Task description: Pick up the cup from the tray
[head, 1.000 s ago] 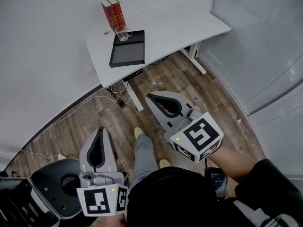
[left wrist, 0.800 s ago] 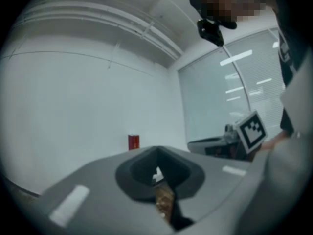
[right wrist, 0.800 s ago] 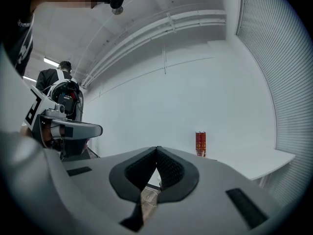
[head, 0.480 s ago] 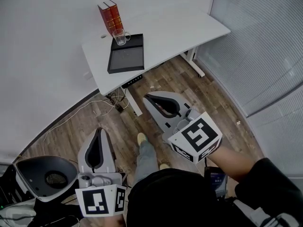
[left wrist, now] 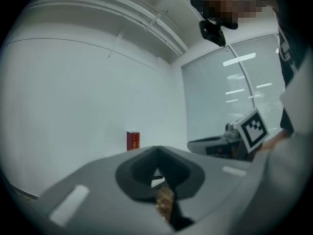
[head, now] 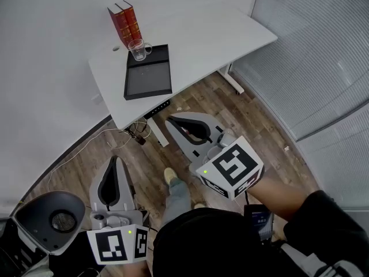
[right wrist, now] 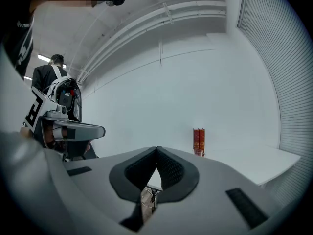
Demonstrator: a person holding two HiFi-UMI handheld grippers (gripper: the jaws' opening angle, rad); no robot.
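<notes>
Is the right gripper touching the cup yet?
Apart. The head view shows the right gripper over the floor, short of the desk, while the glass cup stands in the tray.

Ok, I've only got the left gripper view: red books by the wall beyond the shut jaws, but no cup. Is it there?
Observer: Yes. The head view shows a clear glass cup standing at the far corner of the tray, next to the books.
Operator: Anything else in the tray?
Observer: No, the rest of it is bare.
Operator: Are the right jaws open?
Observer: No. In the right gripper view the right gripper has its jaws together with nothing between them.
</notes>
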